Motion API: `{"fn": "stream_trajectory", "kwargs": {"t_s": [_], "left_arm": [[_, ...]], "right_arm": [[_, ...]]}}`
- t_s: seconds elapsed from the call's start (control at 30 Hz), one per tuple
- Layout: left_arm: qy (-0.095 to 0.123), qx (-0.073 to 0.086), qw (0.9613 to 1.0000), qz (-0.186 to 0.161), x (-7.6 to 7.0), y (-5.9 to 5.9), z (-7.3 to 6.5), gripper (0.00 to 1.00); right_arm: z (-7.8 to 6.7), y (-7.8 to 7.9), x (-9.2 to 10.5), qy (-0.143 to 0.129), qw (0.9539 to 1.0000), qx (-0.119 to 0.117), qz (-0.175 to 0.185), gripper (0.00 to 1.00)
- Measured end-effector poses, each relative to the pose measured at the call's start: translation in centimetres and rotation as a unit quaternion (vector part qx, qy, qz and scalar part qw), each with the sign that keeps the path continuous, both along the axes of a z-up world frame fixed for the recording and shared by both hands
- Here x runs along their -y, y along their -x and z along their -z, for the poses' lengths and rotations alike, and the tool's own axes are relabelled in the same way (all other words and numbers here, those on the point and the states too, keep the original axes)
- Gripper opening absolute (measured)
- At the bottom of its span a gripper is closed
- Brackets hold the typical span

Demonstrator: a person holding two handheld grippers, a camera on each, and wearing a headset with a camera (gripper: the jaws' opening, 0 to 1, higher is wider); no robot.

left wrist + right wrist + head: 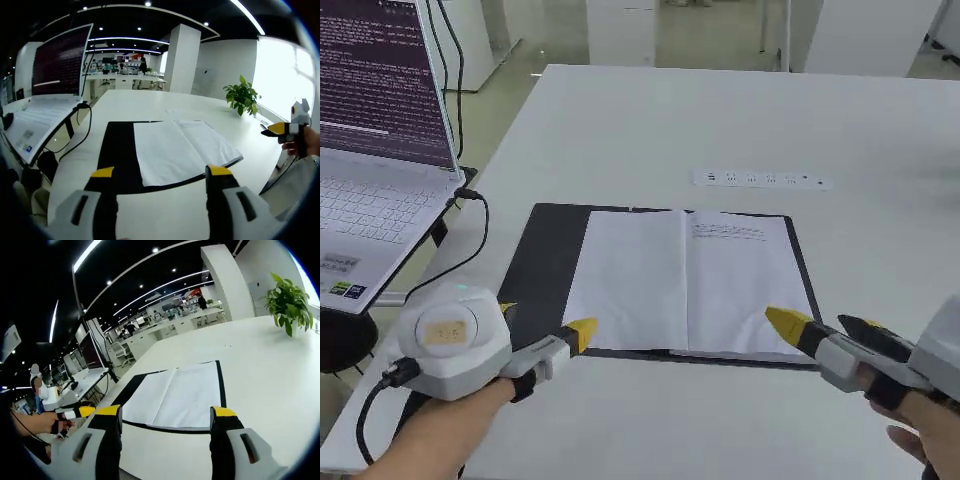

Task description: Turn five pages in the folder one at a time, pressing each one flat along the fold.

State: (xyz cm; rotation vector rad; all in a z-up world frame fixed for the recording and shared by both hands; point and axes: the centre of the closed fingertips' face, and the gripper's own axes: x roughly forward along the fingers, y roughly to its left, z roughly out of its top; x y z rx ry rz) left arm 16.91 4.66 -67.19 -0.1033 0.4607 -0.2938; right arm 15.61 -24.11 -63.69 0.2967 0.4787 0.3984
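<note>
We see one black folder [660, 285] lying open and flat on a white table [650, 110], with two white pages showing. The writing at the top of the right page is too small to read. One laptop [370, 150] is cut off at the left edge, its screen text illegible. One power strip [760, 180] lies beyond the folder. The left gripper [160, 171] and right gripper [165, 411] sit near the folder's near corners, both with jaws apart and holding nothing.
</note>
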Motion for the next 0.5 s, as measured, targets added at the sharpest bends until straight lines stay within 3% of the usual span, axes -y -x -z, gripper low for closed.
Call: {"fn": "stream_trajectory", "kwargs": {"t_s": [0.13, 0.3, 0.5], "left_arm": [[-0.030, 0.014, 0.9994, 0.006, -0.1, 1.3, -0.7, 0.84], [-0.035, 0.011, 0.9993, 0.008, 0.2, 2.3, -0.8, 0.85], [-0.034, 0.016, 0.9993, 0.009, 0.8, 3.2, -1.5, 0.94]], "right_arm": [[0.7, 0.6, 2.6, 0.034, 0.9994, 0.002, 0.009, 0.83], [0.6, 1.0, 4.0, 0.035, 0.9992, 0.007, 0.018, 0.87], [0.1, 1.1, 5.0, 0.034, 0.9988, 0.022, 0.026, 0.94]]}}
